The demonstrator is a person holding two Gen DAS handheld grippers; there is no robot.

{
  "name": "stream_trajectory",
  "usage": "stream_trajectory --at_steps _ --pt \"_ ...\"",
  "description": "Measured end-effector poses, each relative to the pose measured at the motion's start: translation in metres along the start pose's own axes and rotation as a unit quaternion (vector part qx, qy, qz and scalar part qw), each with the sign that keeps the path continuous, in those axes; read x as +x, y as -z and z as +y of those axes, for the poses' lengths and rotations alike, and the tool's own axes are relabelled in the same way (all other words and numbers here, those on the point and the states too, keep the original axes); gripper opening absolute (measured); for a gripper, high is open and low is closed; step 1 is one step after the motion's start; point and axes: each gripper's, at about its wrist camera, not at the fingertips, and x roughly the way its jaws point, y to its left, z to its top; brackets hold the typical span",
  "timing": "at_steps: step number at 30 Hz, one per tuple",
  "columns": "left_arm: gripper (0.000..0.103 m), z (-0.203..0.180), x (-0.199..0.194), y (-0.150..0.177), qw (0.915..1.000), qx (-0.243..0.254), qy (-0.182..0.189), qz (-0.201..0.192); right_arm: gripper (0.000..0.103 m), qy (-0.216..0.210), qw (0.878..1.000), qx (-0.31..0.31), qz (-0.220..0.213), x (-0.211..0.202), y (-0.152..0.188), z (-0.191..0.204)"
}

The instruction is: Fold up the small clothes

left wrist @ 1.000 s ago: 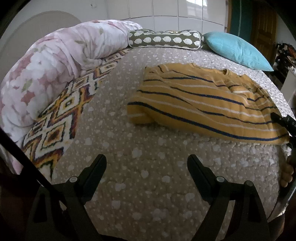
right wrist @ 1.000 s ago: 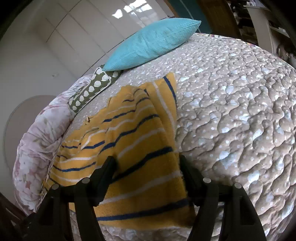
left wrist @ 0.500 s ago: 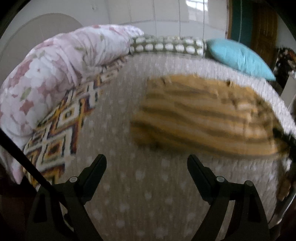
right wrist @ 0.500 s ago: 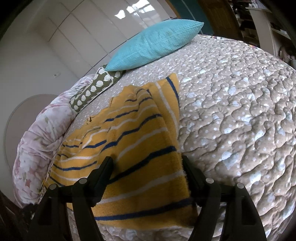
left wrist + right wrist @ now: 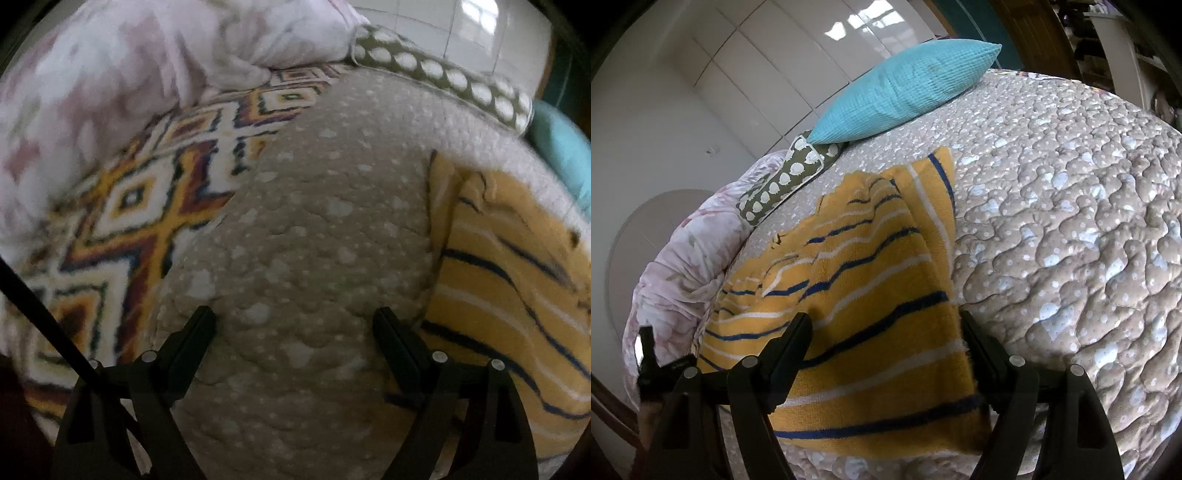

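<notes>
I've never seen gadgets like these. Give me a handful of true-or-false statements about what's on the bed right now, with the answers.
1. The yellow striped sweater lies on the quilted bedspread. True.
2. The turquoise pillow sits on top of the sweater. False: it lies farther up the bed, apart from the sweater.
3. The left tool has sweater cloth between its fingers. False: only bedspread shows between them; the sweater lies beside one finger.
4. The right tool has the sweater's near part between its fingers, and its jaws are opening. True.
5. A green cushion with white spots lies beside the turquoise pillow. True.
6. The sweater is rolled into a ball. False: it lies spread out, slightly rumpled.
</notes>
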Motion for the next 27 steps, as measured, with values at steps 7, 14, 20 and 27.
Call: stream_trajectory --at_steps 7,14,20,27 --pt "0.085 0.005 -0.01 0.018 0.999 0.033 -0.015 -0.027 0.083 0.001 1.0 0.0 0.0 -0.001 0.0 0.0" --pt "0.091 0.015 -0.013 0.024 0.9989 0.017 0.03 -0.033 0.083 0.01 1.0 -0.007 0.003 0.001 0.0 0.006" --pt "0.097 0.012 -0.013 0.027 0.9982 0.028 0.035 -0.04 0.083 0.017 1.0 -0.01 0.008 0.006 -0.002 0.009" --pt "0.098 0.021 -0.017 0.026 0.9967 0.01 0.065 -0.048 0.043 0.124 0.988 -0.052 0.08 0.025 -0.027 0.043"
